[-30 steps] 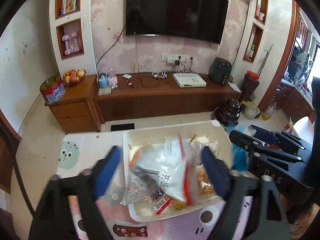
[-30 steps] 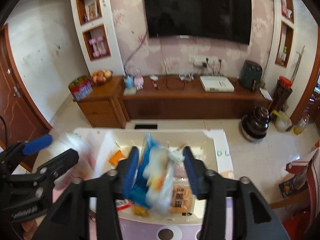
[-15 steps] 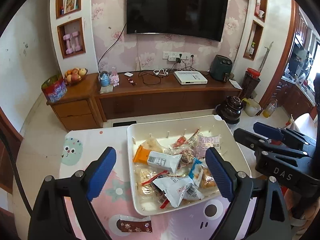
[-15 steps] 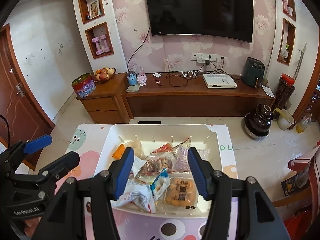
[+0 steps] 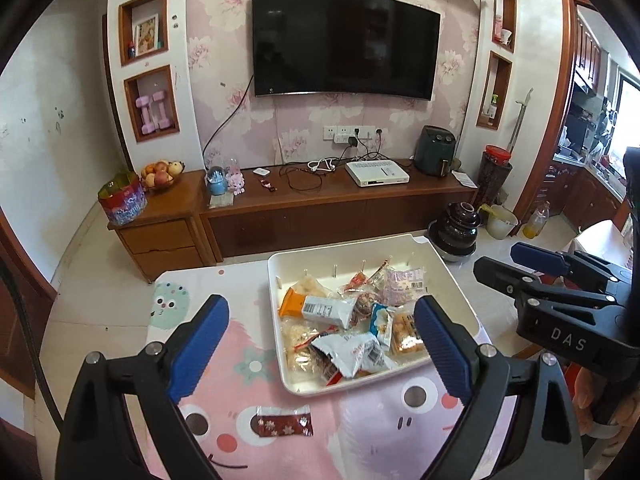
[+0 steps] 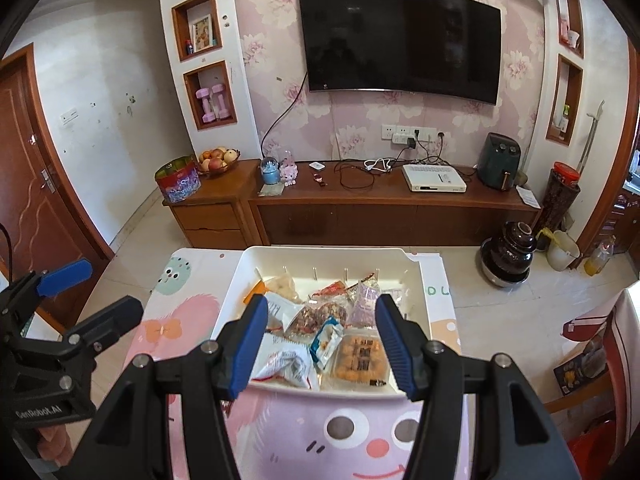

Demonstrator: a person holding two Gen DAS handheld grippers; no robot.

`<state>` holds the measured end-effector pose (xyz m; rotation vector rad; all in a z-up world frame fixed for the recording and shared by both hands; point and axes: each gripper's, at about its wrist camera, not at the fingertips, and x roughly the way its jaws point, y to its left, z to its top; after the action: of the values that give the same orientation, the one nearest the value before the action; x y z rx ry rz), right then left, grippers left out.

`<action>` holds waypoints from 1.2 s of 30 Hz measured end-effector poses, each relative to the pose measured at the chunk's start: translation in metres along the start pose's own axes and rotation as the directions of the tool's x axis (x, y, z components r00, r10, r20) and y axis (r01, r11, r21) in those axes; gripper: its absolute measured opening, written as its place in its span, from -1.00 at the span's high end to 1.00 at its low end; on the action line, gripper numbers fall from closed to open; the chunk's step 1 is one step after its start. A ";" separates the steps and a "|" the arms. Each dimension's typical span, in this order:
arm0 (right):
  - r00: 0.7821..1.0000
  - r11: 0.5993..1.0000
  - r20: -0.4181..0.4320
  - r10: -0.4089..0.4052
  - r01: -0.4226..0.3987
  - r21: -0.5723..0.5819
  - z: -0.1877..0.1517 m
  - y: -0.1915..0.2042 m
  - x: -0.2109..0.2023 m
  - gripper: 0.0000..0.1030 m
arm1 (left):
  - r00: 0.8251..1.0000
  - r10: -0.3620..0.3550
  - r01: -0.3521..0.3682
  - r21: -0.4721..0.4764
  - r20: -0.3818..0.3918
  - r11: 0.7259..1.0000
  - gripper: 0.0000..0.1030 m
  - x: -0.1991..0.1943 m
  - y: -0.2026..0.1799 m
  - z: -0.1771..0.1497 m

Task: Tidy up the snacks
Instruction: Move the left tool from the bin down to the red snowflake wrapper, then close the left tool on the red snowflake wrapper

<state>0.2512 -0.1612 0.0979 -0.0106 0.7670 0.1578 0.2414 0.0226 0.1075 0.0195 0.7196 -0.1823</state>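
Jaws of left gripper (image 5: 320, 350) opening wide, nothing between; right gripper (image 6: 322, 346) spread, empty. Snacks (image 5: 344, 320) piled in white tray (image 5: 460, 296) on table (image 5: 248, 400); one dark wrapper (image 5: 284, 426) beside tray.

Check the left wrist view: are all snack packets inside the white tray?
No, a dark red floral packet lies on the pink tablecloth, outside the white tray.
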 end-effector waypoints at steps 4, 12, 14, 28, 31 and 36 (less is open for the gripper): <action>1.000 1.000 -0.005 0.017 -0.017 -0.004 -0.016 0.005 -0.016 -0.10 | 1.000 0.002 -0.002 0.015 0.008 1.000 -0.84 -0.022 -0.001 -0.016; 0.997 0.998 -0.041 0.059 -0.060 -0.006 -0.061 0.015 -0.026 -0.10 | 1.000 0.017 -0.015 0.146 -0.012 0.989 -0.87 -0.038 -0.011 -0.059; 0.996 0.998 -0.047 0.070 -0.070 0.000 -0.070 0.015 -0.026 -0.10 | 0.999 0.010 -0.003 0.199 -0.032 0.980 -0.87 -0.035 -0.013 -0.073; 0.962 0.993 -0.250 0.109 -0.091 0.080 -0.141 0.020 0.066 -0.10 | 0.955 -0.022 0.156 0.437 -0.295 0.886 -0.87 0.072 0.012 -0.161; 0.942 0.989 -0.313 0.124 -0.092 0.117 -0.155 0.019 0.096 -0.10 | 0.930 -0.028 0.209 0.464 -0.366 0.861 -0.86 0.110 0.027 -0.177; 0.921 0.987 -0.368 0.130 -0.083 0.140 -0.170 0.015 0.129 -0.10 | 0.897 -0.020 0.247 0.463 -0.441 0.851 -0.72 0.165 0.044 -0.191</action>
<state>0.2230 -0.1400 -0.1134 0.1206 1.1628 0.2164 0.2456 0.0553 -0.1469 0.5351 1.0923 -0.5180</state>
